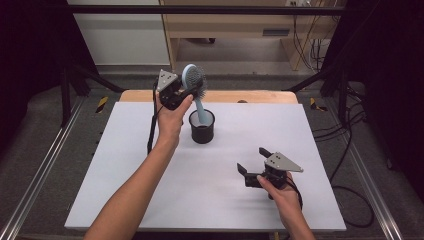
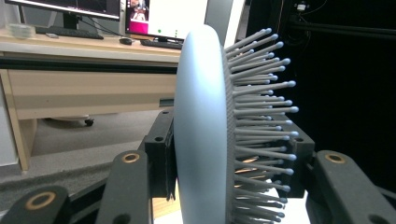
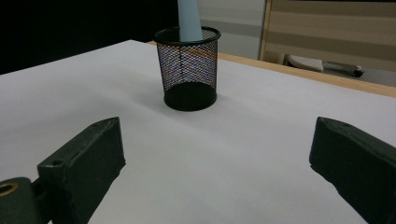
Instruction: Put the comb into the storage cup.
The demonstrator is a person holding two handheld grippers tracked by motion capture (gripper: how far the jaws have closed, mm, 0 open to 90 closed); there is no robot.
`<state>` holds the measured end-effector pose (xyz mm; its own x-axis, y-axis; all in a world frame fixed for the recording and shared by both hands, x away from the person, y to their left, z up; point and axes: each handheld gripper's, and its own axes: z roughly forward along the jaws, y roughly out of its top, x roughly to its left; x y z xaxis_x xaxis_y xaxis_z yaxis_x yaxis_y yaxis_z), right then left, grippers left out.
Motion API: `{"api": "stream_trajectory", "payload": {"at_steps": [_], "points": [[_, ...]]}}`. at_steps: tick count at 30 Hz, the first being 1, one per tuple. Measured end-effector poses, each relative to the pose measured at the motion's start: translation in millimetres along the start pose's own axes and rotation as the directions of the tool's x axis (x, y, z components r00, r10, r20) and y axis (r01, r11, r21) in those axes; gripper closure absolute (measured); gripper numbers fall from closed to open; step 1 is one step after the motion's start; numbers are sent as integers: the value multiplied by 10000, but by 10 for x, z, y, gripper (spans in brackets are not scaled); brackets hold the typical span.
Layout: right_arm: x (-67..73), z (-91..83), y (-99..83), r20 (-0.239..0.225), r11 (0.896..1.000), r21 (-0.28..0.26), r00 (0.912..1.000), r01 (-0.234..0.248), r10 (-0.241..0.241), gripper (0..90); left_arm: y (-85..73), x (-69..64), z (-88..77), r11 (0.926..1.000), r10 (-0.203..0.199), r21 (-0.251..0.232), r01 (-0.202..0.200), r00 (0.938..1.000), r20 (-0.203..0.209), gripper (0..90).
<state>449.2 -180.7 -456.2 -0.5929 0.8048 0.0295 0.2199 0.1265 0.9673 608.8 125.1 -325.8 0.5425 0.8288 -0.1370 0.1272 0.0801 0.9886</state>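
Now left gripper (image 1: 186, 93) clamped on hairbrush (image 1: 194, 80) head (handle in mesh cup (image 1: 202, 127)); right gripper (image 1: 252, 161) wide apart, holding nothing.

One hairbrush (image 1: 194, 80), one mesh cup (image 1: 202, 127), two grippers, one table (image 1: 125, 165).

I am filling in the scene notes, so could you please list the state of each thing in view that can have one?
hairbrush: upright, handle down in the cup, head clamped between the left jaws.
mesh cup: upright on the table, holding the brush handle.
left gripper: shut on the brush head, raised above the cup.
right gripper: open, nothing between its jaws, low over the table.
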Motion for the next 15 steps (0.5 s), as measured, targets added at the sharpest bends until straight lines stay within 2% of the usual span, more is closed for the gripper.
{"api": "stream_trajectory", "payload": {"at_steps": [15], "points": [[10,5,-5,-37,10000,73,10000,-18,18,29,-129,1,35,9996,78,264,-78,10000,-3,502]]}}
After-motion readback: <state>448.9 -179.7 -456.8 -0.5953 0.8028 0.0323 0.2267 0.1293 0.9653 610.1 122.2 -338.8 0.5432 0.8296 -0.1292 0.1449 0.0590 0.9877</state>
